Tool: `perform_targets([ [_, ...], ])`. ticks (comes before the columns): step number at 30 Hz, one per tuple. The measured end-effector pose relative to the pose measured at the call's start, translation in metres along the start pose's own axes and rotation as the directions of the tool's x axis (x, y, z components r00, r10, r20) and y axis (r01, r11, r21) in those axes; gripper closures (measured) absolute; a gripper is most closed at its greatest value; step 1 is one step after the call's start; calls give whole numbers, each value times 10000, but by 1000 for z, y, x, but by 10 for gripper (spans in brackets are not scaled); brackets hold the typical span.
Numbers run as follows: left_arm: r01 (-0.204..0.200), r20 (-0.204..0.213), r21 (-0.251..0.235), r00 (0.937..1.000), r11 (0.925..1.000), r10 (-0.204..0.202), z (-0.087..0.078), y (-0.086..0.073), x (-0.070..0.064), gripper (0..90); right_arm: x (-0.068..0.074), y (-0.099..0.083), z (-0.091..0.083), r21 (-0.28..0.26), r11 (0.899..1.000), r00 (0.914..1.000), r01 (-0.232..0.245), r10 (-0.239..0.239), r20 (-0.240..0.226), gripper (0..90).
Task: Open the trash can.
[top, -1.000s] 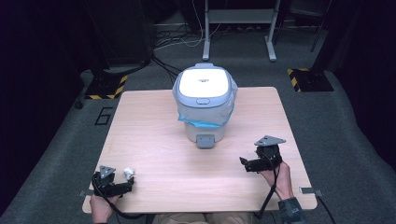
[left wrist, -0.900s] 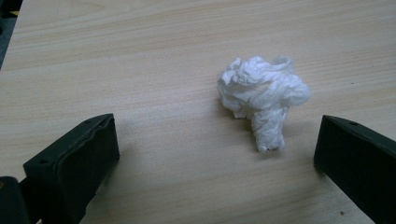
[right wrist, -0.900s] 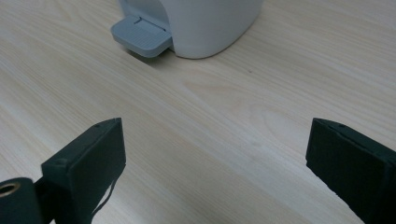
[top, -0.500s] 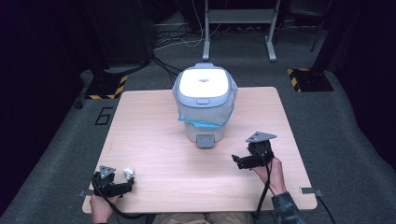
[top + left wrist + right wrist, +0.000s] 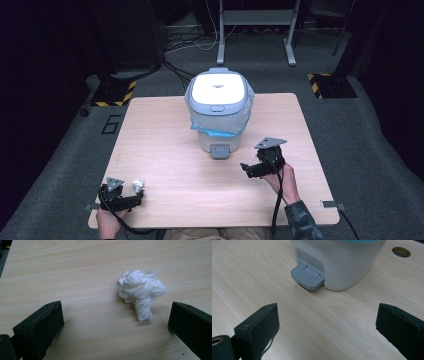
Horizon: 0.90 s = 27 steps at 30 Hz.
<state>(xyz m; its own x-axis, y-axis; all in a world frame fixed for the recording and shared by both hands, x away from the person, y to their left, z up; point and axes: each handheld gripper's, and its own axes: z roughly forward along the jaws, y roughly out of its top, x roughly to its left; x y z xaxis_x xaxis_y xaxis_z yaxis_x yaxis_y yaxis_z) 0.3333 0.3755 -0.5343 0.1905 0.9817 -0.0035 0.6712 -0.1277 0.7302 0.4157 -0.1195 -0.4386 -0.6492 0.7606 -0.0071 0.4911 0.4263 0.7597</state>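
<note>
Right gripper (image 5: 246, 169) is nearing the bin's pedal (image 5: 307, 277), jaws wide and empty; press squarely down. Left gripper (image 5: 141, 199), also gaping empty, is waiting by the tissue (image 5: 140, 291).

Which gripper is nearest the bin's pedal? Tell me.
The right gripper: it faces the pedal, while the left gripper sits by the tissue.

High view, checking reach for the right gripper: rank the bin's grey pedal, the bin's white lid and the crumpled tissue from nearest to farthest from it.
From the right gripper:
1. Grey pedal, just ahead to its left at the bin's foot.
2. White lid, atop the bin, farther back.
3. Crumpled tissue, across the table by the left gripper.
</note>
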Motion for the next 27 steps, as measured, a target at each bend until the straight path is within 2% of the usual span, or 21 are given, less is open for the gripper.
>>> perform_targets([
  [27,-1,0,-1,10000,10000,1,0,0,0,0,17,30,32,231,9984,9967,509,-493,-650,51],
])
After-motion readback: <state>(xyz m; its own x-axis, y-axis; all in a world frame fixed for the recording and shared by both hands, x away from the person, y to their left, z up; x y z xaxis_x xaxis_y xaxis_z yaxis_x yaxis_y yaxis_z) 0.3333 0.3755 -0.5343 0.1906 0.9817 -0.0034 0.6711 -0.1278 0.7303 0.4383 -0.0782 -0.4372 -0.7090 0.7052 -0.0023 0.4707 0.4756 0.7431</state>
